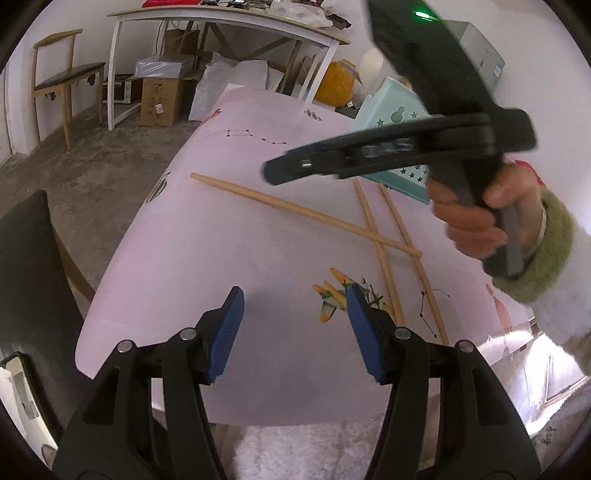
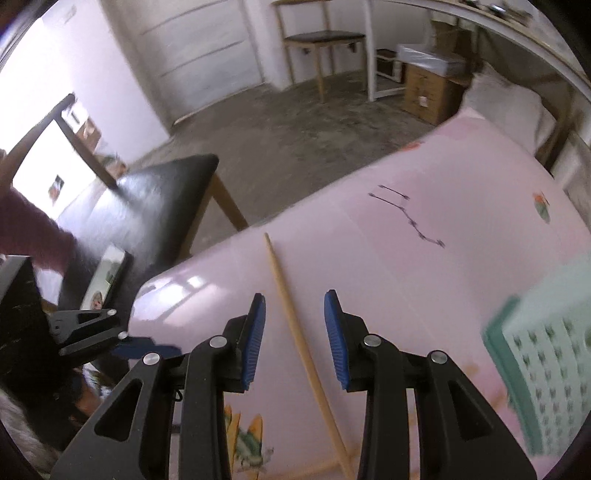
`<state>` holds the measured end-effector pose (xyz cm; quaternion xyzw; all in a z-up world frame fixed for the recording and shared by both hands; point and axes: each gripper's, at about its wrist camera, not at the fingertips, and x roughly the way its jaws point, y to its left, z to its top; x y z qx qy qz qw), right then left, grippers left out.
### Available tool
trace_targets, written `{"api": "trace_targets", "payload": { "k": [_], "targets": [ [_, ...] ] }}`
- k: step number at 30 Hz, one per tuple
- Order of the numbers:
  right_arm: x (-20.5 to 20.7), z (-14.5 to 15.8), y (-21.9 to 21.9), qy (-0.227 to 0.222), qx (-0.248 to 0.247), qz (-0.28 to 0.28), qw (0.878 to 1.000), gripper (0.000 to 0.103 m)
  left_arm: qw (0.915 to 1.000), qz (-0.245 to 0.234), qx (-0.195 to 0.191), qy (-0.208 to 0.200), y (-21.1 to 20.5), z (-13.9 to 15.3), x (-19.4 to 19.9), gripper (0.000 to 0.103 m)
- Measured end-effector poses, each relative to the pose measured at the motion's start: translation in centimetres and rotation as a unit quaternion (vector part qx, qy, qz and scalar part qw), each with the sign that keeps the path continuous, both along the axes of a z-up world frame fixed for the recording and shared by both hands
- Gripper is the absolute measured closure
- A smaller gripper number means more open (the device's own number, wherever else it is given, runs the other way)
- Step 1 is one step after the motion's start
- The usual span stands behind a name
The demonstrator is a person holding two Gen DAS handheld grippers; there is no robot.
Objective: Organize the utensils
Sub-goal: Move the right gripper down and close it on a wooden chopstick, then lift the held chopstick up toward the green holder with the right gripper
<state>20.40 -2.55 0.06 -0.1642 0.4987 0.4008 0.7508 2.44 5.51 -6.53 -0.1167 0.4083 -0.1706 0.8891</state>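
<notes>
Three wooden chopsticks lie loose on the pink printed table [image 1: 207,295]. A long chopstick [image 1: 306,214] lies slantwise across the ends of the other two chopsticks [image 1: 380,254], [image 1: 417,266]. My left gripper [image 1: 295,325] hovers open over the near table, nothing between its blue pads. A hand [image 1: 465,218] holds my right gripper [image 1: 280,170] above the far end of the chopsticks. From the right wrist, my right gripper [image 2: 295,332] is open, and the long chopstick [image 2: 295,328] on the table below shows in its gap, untouched. A teal star-patterned box [image 2: 546,373] [image 1: 391,107] stands at the right.
A chair with a black seat [image 2: 162,192] stands by the table's left edge. Behind are a white-legged table [image 1: 221,26], cardboard boxes [image 1: 159,99], bags and another chair [image 1: 66,77] on the concrete floor. The left gripper [image 2: 147,349] shows at the left of the right wrist view.
</notes>
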Motion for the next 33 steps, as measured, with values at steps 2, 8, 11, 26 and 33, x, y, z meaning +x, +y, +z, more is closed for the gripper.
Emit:
{"api": "trace_targets", "payload": {
  "k": [2,8,11,26,33],
  "targets": [
    [-0.1,-0.4,1.1,-0.007,-0.012,0.016,1.000,0.070,1.0000,0.000,0.002,0.001,0.1,0.0,-0.2,0.049],
    [-1.4,-1.8,3.6,-0.064,-0.076,0.061,0.993,0.073,1.0000,0.005,-0.001,0.002,0.3,0.1,-0.1,0.049],
    [-2.0,-1.6,3.5,-0.092,-0.083,0.064,0.990,0.079,1.0000,0.006,-0.002,0.002,0.5,0.0,0.0,0.049],
    [-2.3,0.9,0.9,-0.128,-0.056,-0.008,0.990,0.096,1.0000,0.007,-0.004,-0.006,0.5,0.3,-0.2,0.049],
    [-2.7,4.2,-3.2,-0.153,-0.016,-0.084,0.985,0.097,0.9999,0.009,-0.006,-0.004,0.4,0.4,-0.2,0.049]
  ]
}}
